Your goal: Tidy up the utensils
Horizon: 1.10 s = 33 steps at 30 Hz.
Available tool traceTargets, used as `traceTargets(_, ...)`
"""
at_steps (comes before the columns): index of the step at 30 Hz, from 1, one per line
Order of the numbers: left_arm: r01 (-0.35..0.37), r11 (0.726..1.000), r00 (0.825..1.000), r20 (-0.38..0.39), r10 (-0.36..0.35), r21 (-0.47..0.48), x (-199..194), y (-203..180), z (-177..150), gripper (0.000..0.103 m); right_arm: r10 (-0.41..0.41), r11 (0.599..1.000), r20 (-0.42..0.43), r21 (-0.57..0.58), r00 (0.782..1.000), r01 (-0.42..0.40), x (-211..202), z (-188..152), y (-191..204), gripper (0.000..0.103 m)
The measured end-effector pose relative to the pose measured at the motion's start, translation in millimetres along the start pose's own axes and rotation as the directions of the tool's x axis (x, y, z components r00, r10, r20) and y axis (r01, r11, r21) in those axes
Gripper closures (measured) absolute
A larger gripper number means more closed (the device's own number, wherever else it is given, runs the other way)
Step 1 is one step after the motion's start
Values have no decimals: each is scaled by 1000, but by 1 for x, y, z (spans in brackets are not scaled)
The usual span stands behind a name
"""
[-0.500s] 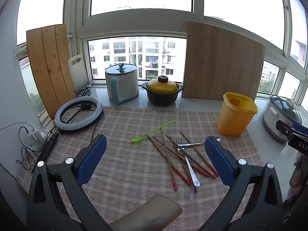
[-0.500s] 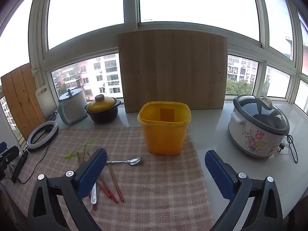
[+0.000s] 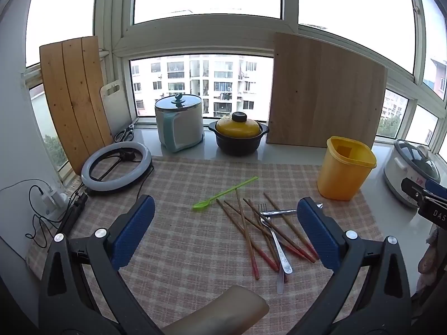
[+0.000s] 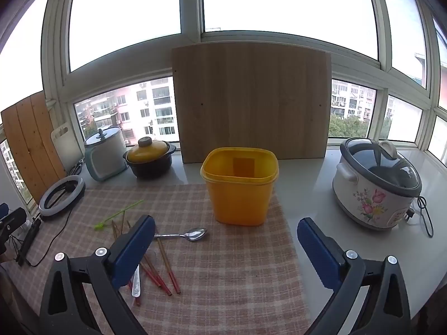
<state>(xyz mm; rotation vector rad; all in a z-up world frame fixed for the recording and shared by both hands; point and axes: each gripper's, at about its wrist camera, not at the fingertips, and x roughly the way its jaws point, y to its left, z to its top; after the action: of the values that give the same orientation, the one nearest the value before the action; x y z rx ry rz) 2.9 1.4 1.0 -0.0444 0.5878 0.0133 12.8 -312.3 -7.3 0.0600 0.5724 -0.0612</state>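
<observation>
Several red-tipped wooden chopsticks (image 3: 245, 223) lie scattered on the checked cloth (image 3: 181, 245) with a metal fork (image 3: 272, 234), a metal spoon (image 4: 190, 234) and a green plastic spoon (image 3: 223, 194). A yellow plastic tub (image 3: 345, 169) stands upright and empty at the cloth's right, also in the right wrist view (image 4: 240, 187). My left gripper (image 3: 223, 234) is open and empty above the cloth, near the utensils. My right gripper (image 4: 223, 254) is open and empty in front of the tub; its left finger hides part of the chopsticks (image 4: 164, 262).
On the sill stand a white cooker (image 3: 180, 124), a black pot with yellow lid (image 3: 239, 136), a flowered rice cooker (image 4: 377, 184) and leaning wooden boards (image 4: 251, 103). A ring light (image 3: 116, 166) and cables lie at the left.
</observation>
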Motion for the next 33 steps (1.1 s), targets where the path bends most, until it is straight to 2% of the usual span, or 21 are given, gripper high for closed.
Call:
traceTargets(15,-3,1000,1000,1,3,0,3,-3,0,0,-29,1000,0,2,1000,29,1,-1,-4,0)
traceTargets(33,-2,1000,1000,8,2,-2,1,-7,2,0,-15,1000,-17,10,1000,15,5,-1,-3,0)
